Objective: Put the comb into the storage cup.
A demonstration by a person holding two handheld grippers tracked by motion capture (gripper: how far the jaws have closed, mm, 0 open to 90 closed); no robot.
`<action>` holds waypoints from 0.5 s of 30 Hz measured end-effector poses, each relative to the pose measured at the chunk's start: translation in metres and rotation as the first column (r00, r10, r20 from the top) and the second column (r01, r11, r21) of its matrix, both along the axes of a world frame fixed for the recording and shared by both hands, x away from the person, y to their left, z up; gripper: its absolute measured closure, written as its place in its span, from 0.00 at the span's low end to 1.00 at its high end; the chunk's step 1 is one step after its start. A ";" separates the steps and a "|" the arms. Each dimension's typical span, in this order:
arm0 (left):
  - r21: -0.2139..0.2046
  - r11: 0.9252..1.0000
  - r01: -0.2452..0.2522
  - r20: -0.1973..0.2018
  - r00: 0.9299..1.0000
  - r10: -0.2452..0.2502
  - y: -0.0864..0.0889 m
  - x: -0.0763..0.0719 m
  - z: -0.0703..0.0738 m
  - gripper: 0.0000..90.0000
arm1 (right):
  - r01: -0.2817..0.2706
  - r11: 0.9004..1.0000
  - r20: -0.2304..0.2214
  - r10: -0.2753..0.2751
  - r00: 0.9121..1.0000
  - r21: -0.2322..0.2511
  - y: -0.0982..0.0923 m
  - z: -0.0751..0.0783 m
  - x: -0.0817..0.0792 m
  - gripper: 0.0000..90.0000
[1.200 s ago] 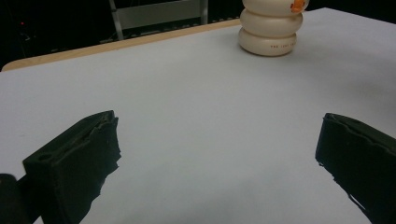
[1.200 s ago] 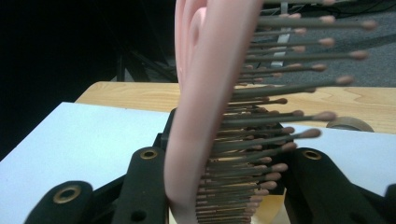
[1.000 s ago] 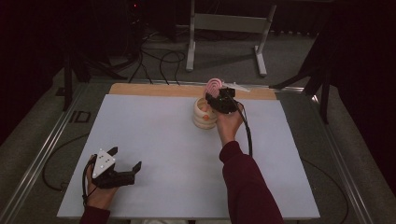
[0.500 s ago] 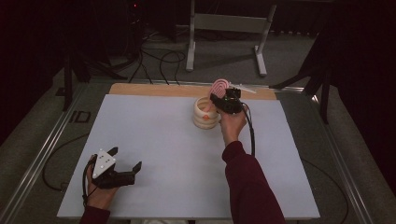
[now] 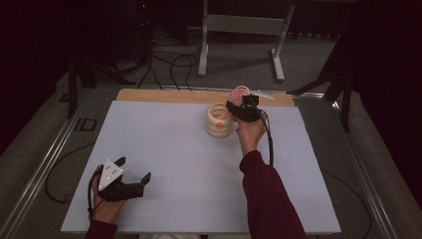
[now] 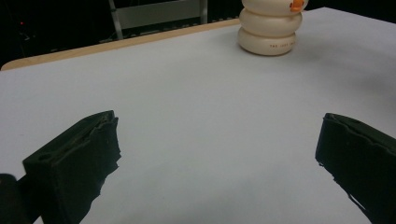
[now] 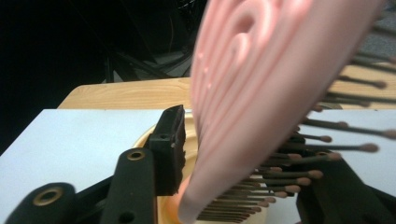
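White worktop (image 5: 164, 149) lit, room dark: my right gripper (image 5: 238, 106) is just opening around the pink hairbrush (image 7: 252, 84) standing in the cream holder (image 5: 219, 120); my left gripper (image 5: 130, 175) is resting wide, empty.

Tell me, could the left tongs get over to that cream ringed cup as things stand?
Probably yes. The left tongs stand open and hold nothing, and bare white tabletop lies between them and the cream ringed cup. The right tongs and pink hairbrush crowd its far side, though.

pink hairbrush (image 7: 261, 93) blurred, top cut off
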State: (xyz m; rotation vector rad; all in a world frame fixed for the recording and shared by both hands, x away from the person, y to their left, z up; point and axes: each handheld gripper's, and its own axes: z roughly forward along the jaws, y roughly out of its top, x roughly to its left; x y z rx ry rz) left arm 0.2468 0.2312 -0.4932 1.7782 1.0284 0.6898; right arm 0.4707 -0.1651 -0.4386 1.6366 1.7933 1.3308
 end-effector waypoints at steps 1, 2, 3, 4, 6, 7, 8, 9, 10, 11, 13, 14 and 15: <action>-0.001 1.000 0.000 0.000 1.000 0.000 0.000 0.000 0.000 0.00 | 0.002 1.000 0.004 -0.002 1.000 -0.006 -0.001 0.000 0.000 0.59; 0.000 1.000 0.000 0.000 1.000 0.000 0.000 0.000 0.000 0.00 | -0.004 1.000 0.017 0.004 1.000 -0.031 -0.001 0.001 -0.001 0.57; -0.002 1.000 0.000 -0.001 1.000 0.000 0.000 0.000 0.000 0.00 | -0.004 1.000 0.017 0.004 1.000 -0.031 -0.001 0.001 -0.001 0.57; -0.003 1.000 -0.001 -0.001 1.000 0.001 0.000 0.000 0.000 0.00 | -0.010 0.999 0.022 0.011 1.000 -0.040 -0.001 0.001 -0.001 0.55; -0.001 1.000 0.002 -0.001 1.000 -0.002 -0.001 0.000 0.000 0.00 | -0.011 0.998 0.025 0.012 1.000 -0.057 -0.002 0.001 -0.002 0.53; -0.001 1.000 0.002 -0.001 1.000 -0.002 -0.001 0.000 0.000 0.00 | -0.012 0.998 0.024 0.013 1.000 -0.058 -0.003 0.001 -0.003 0.52; -0.001 1.000 0.003 -0.001 1.000 -0.003 -0.001 0.000 0.000 0.00 | -0.014 0.998 0.024 0.015 1.000 -0.059 -0.003 0.002 -0.003 0.52; 0.000 1.000 0.003 -0.001 1.000 -0.003 -0.001 0.000 -0.001 0.00 | -0.015 0.998 0.027 0.016 0.999 -0.065 -0.004 0.002 -0.003 0.51; 0.000 1.000 0.003 -0.001 1.000 -0.003 -0.001 0.000 -0.001 0.00 | -0.021 0.997 0.033 0.023 0.999 -0.074 -0.005 0.002 -0.003 0.50; 0.000 1.000 0.002 -0.001 1.000 -0.002 -0.001 0.000 -0.001 0.00 | -0.035 0.996 0.031 0.037 0.999 -0.082 -0.005 0.002 -0.003 0.50; 0.000 1.000 0.002 -0.002 1.000 -0.002 0.000 0.000 -0.001 0.00 | -0.047 0.994 0.029 0.050 0.998 -0.103 -0.006 0.003 -0.004 0.49; 0.000 1.000 0.002 -0.002 1.000 -0.002 -0.001 0.000 -0.001 0.00 | -0.053 0.992 0.030 0.057 0.998 -0.113 -0.006 0.003 -0.004 0.49; 0.001 1.000 0.002 -0.002 1.000 -0.002 -0.001 0.000 -0.001 0.00 | -0.062 0.991 0.029 0.066 0.997 -0.119 -0.007 0.003 -0.004 0.48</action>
